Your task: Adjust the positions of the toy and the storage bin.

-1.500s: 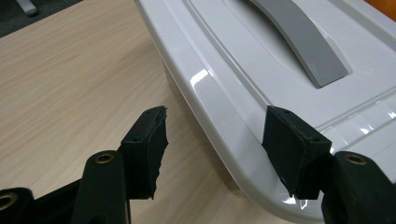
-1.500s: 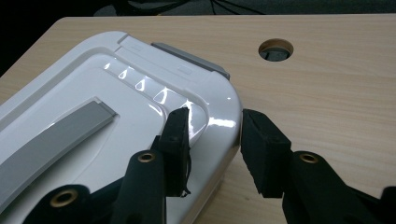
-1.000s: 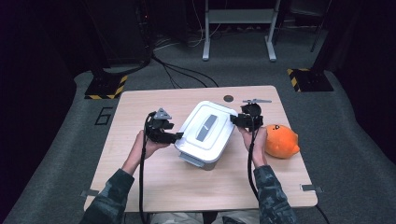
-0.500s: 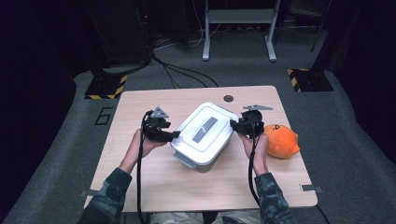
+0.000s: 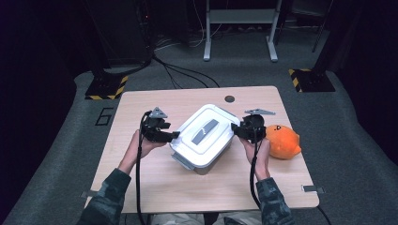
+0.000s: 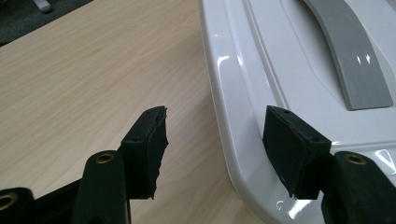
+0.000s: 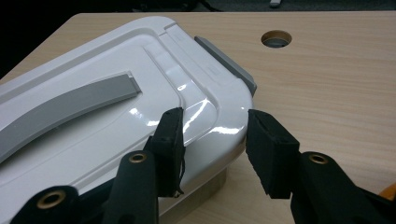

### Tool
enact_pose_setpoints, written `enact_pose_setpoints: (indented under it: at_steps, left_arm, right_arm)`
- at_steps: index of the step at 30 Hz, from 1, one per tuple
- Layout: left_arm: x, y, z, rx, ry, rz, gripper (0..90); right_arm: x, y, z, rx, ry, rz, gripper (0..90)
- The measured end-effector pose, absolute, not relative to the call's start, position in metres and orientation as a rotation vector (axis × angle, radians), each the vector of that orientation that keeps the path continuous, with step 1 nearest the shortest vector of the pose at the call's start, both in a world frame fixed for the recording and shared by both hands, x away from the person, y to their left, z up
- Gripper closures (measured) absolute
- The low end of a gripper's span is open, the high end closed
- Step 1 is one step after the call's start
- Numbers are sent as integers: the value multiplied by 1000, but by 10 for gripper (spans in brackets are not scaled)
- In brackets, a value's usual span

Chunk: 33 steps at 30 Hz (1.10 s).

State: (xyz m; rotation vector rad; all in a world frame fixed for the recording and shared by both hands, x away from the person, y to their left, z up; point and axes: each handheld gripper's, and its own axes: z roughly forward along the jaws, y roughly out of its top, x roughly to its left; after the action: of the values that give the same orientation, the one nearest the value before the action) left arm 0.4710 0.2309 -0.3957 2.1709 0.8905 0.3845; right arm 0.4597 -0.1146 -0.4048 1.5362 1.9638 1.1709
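While both grippers bracket the white lidded box [image 5: 202, 136] mid-table, neither has bitten: the left gripper [image 6: 212, 140] has jaws apart straddling the lid's rim at one corner, one pad over the wood and one over the lid, and the right gripper [image 7: 214, 140] has jaws apart around the rounded corner opposite, near a grey latch [image 7: 226, 63]. Box sits diagonal on the wooden table [image 5: 155, 187], grey handle [image 5: 205, 128] on top; an orange plush toy [image 5: 281, 141] lies just beside the right hand. Likely risks: the lid is glossy and curved, so pads closing on the rim could slide off; if the latches are clipped, pulling up lifts or tips the whole box; uneven pull from two corners could twist the lid. Hard to tell: whether the latches are locked, whether any pad touches the plastic yet, what is inside the box. The toy's far side is cut off behind the right gripper.
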Motion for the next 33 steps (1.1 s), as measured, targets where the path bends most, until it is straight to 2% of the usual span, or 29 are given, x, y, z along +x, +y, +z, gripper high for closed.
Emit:
enact_pose_setpoints:
  at_steps: [33]
  left_arm:
    - [469,232,-395,2190,854,372,390]
  right_arm:
    - [433,-112,-403,1549,1949,1130,545]
